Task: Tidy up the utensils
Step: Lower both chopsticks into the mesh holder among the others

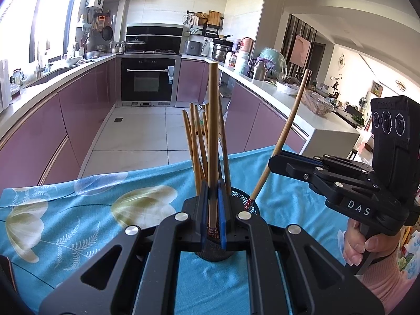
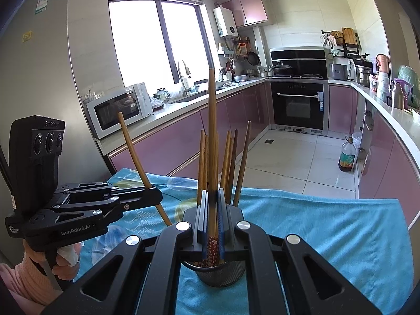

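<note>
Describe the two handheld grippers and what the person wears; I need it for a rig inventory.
Both grippers are matte black linkage frames with silver rivets and blue-edged finger pads. The right gripper reads "DAS" in white; the left gripper reads "GenRobot.AI". Each carries a black block with three round lenses and a pistol handle. The sleeves are pink knit. No cables are visible.

We observe our right gripper point(image 2: 213, 210) clamped on one upright brown wooden chopstick point(image 2: 211, 120) above the dark mesh cup point(image 2: 219, 271) on the blue floral cloth point(image 2: 328, 225). Our left gripper point(image 2: 155, 197) grips another tilted chopstick point(image 2: 132, 147).
</note>
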